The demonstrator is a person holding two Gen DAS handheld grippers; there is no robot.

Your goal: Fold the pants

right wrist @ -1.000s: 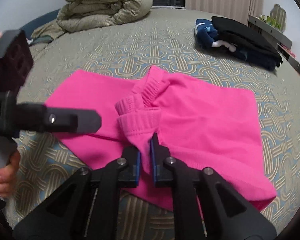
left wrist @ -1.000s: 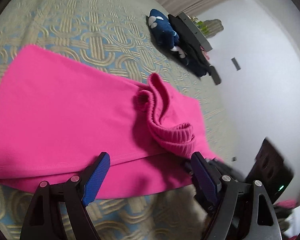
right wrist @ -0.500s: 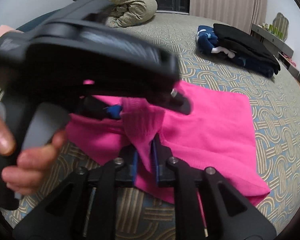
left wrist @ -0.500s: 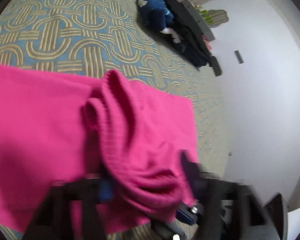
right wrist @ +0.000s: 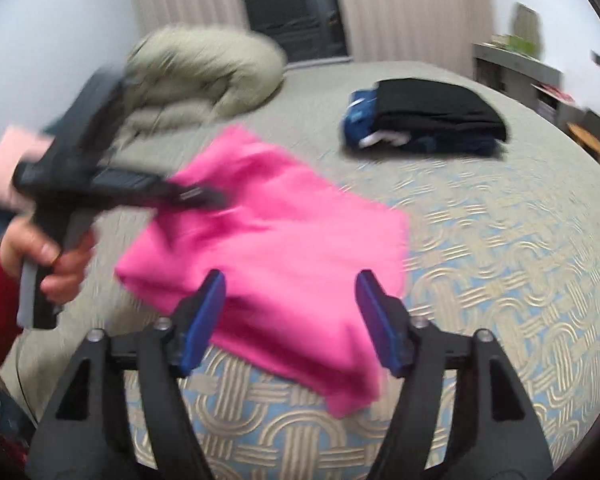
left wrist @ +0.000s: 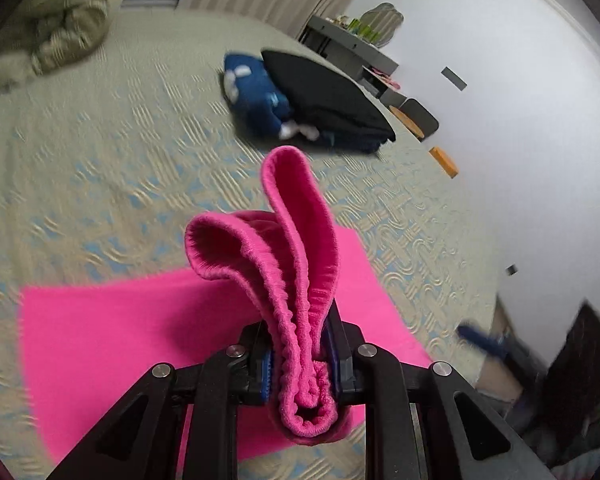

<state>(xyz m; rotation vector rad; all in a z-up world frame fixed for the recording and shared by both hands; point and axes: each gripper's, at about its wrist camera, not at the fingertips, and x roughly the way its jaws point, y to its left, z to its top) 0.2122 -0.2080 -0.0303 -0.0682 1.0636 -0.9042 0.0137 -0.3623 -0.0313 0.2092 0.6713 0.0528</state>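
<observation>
Across the bed (right wrist: 500, 248), its patterned beige-and-blue cover is taking up most of the room, with a curtain (right wrist: 412, 8) and a dark window (right wrist: 292, 4) rising behind it. A rolled quilt (right wrist: 204, 68) is lying at the far end, folded dark clothes (right wrist: 436, 120) to its right. The pink pants (right wrist: 284, 240) are lying in the middle. My left gripper (left wrist: 300, 364) is closing on their bunched waistband (left wrist: 296, 240). My right gripper (right wrist: 292, 320) is opening, gripping nothing.
</observation>
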